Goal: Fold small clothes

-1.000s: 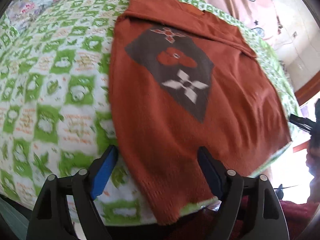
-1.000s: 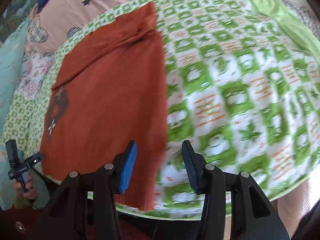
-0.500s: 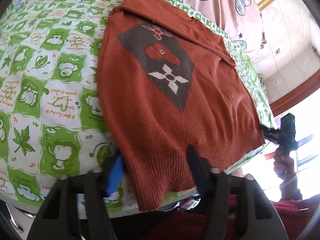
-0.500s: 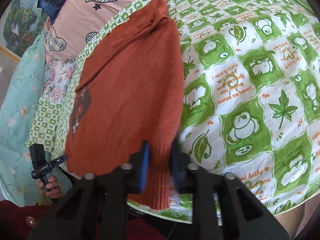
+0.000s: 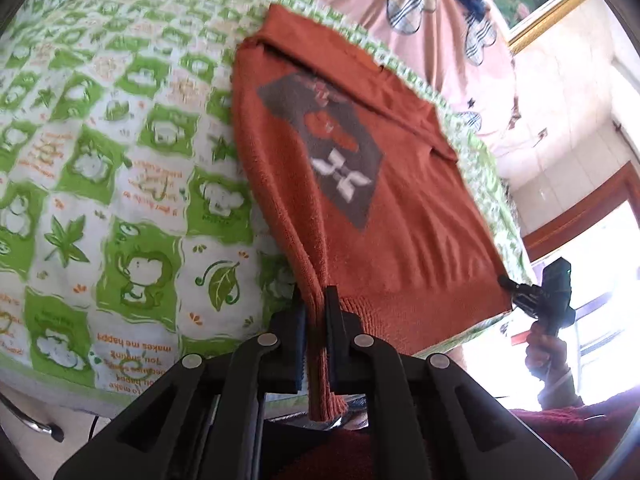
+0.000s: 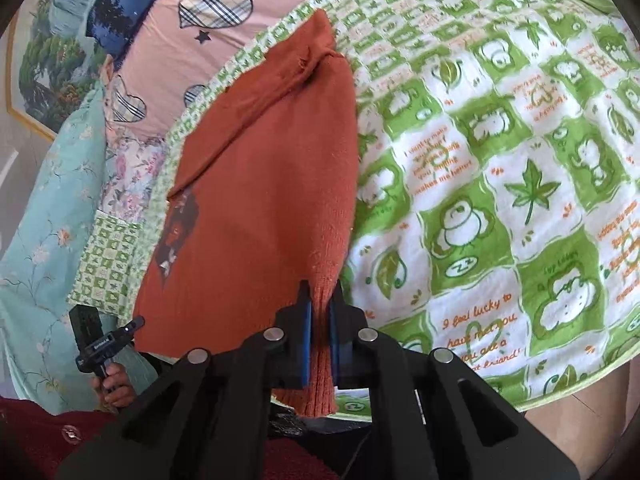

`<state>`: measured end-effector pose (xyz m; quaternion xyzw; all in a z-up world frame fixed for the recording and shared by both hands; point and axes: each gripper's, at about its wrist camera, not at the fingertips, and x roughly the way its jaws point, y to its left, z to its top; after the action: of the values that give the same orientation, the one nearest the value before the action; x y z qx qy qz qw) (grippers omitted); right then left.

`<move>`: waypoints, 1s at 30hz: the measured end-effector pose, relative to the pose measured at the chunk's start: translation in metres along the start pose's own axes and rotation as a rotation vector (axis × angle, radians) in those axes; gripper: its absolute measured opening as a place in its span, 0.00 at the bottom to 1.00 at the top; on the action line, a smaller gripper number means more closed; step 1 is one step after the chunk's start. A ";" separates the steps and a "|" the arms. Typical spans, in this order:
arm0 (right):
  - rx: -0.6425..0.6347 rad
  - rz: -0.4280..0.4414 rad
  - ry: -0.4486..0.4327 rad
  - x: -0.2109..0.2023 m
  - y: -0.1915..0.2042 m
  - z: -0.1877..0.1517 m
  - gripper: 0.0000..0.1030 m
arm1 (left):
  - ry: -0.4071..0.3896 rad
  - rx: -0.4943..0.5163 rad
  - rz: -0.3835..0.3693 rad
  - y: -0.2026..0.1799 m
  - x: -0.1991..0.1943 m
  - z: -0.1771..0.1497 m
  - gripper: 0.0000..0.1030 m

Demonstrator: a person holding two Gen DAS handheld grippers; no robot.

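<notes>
A rust-orange sweater [image 5: 400, 232] with a grey diamond motif [image 5: 340, 160] lies flat on a green-and-white printed bedspread [image 5: 120, 200]. My left gripper [image 5: 315, 300] is at the sweater's near left hem corner. Its jaws are closing, and the pads pinch a bunched fold of the ribbed hem. My right gripper [image 6: 320, 296] is at the near right hem corner of the sweater [image 6: 260, 200]; its jaws are closing too, with the hem pinched between the blue pads. Each view shows the other gripper at the far hem corner: the right gripper [image 5: 506, 282] and the left gripper [image 6: 136, 323], each held by a hand.
A pink quilt with plaid hearts [image 6: 180, 40] lies beyond the sweater. Teal floral fabric [image 6: 40, 220] hangs at the left, under a framed picture [image 6: 36, 60]. The bedspread's [image 6: 500, 200] near edge drops off below both grippers. A person's dark red garment [image 5: 580, 432] fills the bottom.
Both grippers went from open, straddling the hem corners, to shut on the hem. Both moved in closer, and the left hem corner is now bunched into a fold.
</notes>
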<state>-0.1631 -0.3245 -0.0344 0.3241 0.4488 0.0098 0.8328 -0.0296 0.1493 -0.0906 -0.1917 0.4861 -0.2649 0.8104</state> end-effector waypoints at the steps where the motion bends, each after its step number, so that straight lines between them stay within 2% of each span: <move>1: 0.005 0.017 -0.016 -0.004 0.002 0.003 0.08 | -0.022 0.014 0.002 -0.004 -0.008 0.002 0.05; 5: 0.009 0.100 -0.098 -0.017 0.021 0.027 0.08 | -0.096 0.016 -0.021 -0.015 -0.027 0.021 0.05; 9: -0.037 0.125 -0.171 -0.021 0.043 0.065 0.08 | -0.204 0.051 -0.025 -0.034 -0.047 0.061 0.05; 12: -0.070 0.114 -0.215 -0.012 0.055 0.106 0.08 | -0.283 0.063 -0.033 -0.044 -0.052 0.101 0.05; 15: -0.092 0.053 -0.253 0.006 0.065 0.149 0.08 | -0.331 0.033 -0.030 -0.045 -0.046 0.138 0.05; 17: -0.104 0.004 -0.263 0.023 0.068 0.179 0.08 | -0.358 0.019 -0.023 -0.046 -0.036 0.168 0.05; 21: -0.111 -0.066 -0.265 0.062 0.070 0.238 0.08 | -0.371 0.032 0.055 -0.049 -0.002 0.230 0.05; 25: -0.110 -0.123 -0.254 0.099 0.063 0.277 0.08 | -0.360 0.056 0.144 -0.046 0.041 0.281 0.05; 30: -0.099 -0.184 -0.222 0.145 0.049 0.310 0.08 | -0.327 0.056 0.202 -0.031 0.090 0.323 0.05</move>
<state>0.1710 -0.4064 0.0047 0.2392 0.3807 -0.0803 0.8896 0.2848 0.0866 0.0115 -0.1598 0.3571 -0.1611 0.9061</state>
